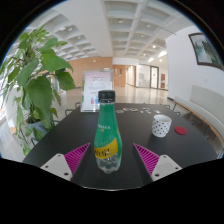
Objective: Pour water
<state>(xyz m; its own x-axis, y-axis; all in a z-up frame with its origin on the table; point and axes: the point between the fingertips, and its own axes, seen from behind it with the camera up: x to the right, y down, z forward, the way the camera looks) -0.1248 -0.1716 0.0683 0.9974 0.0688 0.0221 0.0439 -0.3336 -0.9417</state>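
A green-capped bottle (106, 135) with a green and yellow label stands upright on the dark table (130, 172). It sits between the two fingers of my gripper (110, 160), with a gap at each side. The gripper is open, its pink pads (74, 156) spread wide of the bottle's base. A white cup (161, 125) with dark dots stands beyond the right finger, farther back on the table. I cannot tell how much liquid the bottle holds.
A small red round thing (181, 129) lies on the table right of the cup. A leafy plant (35, 80) rises at the table's left side. Behind is a wide hall with a sign board (98, 88).
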